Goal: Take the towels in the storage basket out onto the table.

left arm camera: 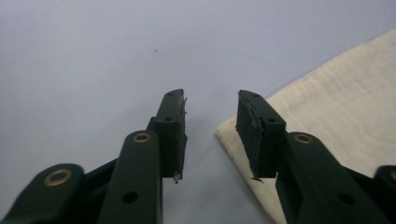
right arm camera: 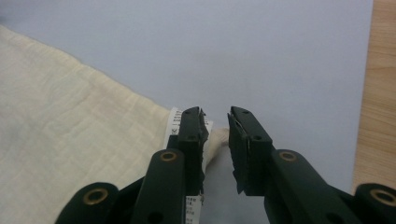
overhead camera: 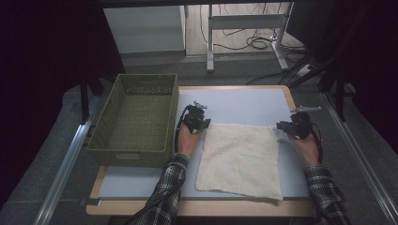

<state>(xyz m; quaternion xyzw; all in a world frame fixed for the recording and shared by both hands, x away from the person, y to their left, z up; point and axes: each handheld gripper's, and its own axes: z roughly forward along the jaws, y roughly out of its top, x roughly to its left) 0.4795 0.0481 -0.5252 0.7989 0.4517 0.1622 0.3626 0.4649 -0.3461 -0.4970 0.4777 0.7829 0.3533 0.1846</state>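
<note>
So far we have a cream woven cloth [overhead camera: 240, 160] lying flat on the pale blue table mat [overhead camera: 244, 105], with our left gripper [left arm camera: 210, 100] and right gripper [right arm camera: 215, 114] at its two far corners. Neither has pinched fabric yet: both jaws stand apart, each corner partly between them. Any lifting or folding remains. The olive plastic lattice basket [overhead camera: 133, 117] sits empty.

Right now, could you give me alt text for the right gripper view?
The right gripper has its two black jaws parted around the corner of a cream cloth, beside its white label. The cloth lies flat on a pale blue table top with a wooden edge at right.
</note>
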